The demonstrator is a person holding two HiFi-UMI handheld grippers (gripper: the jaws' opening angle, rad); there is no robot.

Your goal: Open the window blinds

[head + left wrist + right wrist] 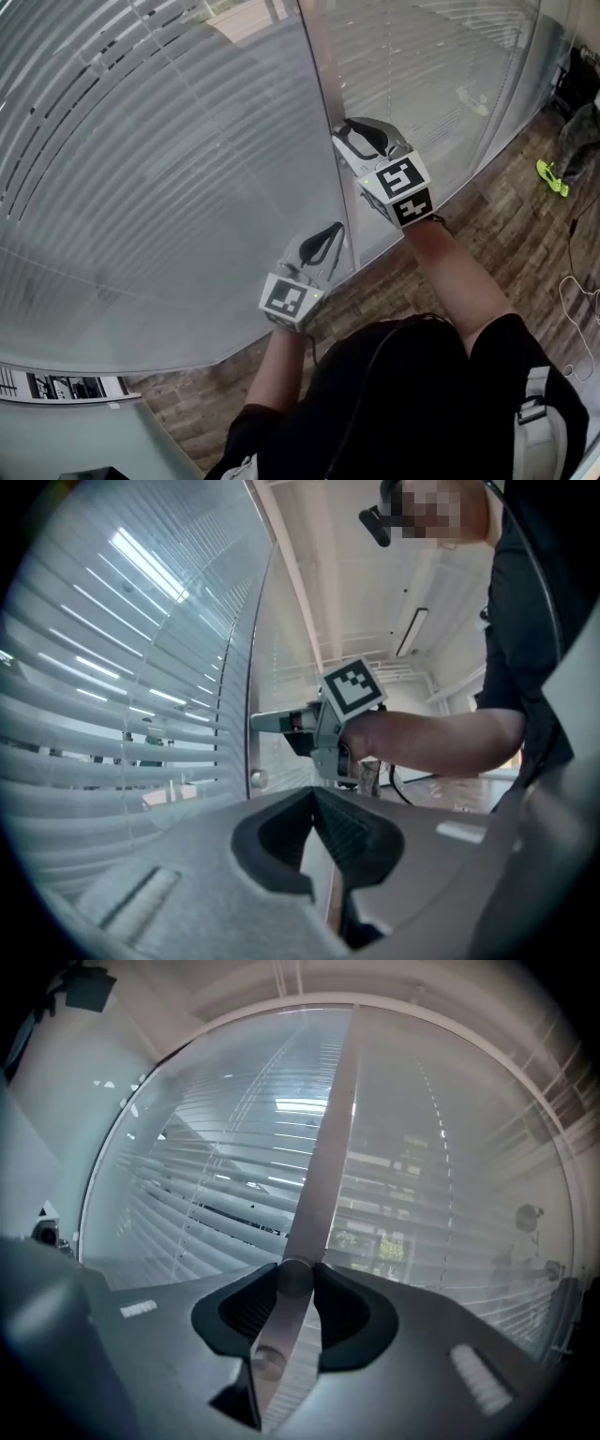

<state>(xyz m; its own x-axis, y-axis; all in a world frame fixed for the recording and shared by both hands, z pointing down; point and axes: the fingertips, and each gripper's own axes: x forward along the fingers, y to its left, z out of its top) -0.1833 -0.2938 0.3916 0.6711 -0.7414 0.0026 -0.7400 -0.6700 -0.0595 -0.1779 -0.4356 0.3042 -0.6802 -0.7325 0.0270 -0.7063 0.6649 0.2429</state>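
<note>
Slatted blinds sit behind the glass on both sides of a metal mullion. My right gripper is up against the mullion. In the right gripper view its jaws are shut on a small round knob on the mullion, and a second knob sits just below. The slats are tilted partly apart, with greenery visible between them. My left gripper hangs lower, close to the mullion, shut and empty. The left gripper view looks up at the right gripper and the lower knob.
A wooden floor runs along the foot of the glass. At the right lie a bright green object, a thin cable and dark gear. The person's dark-clothed torso fills the lower middle of the head view.
</note>
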